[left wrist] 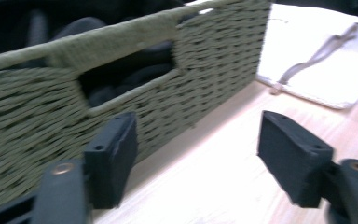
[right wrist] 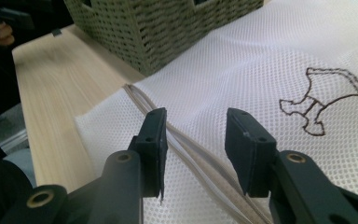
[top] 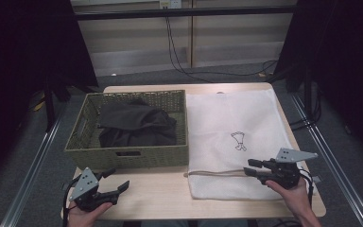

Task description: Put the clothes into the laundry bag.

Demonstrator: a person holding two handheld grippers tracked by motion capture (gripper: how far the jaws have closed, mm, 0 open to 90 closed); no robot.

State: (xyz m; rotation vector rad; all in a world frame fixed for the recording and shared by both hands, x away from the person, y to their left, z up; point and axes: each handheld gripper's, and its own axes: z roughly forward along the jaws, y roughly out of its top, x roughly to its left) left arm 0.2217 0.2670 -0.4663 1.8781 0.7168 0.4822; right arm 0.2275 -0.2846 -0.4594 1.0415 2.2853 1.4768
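Observation:
A white mesh laundry bag (top: 236,113) with a small brown drawing (top: 238,141) lies flat on the right half of the wooden table (top: 160,191). Its beige drawstring (top: 217,173) runs along the near edge. My right gripper (top: 248,167) hovers low over that edge with its jaws apart. In the right gripper view the drawstring (right wrist: 182,138) passes between the jaws of that gripper (right wrist: 196,140), and the pads do not press on it. My left gripper (top: 118,178) stands open at the table's front left, with nothing between its jaws (left wrist: 198,154).
A green woven basket (top: 127,152) holding a dark garment (top: 137,124) stands on the left half of the table, just beyond my left gripper. Its near wall (left wrist: 205,60) has a handle cut-out. Bare wood lies in front of the basket. Cables trail on the floor behind.

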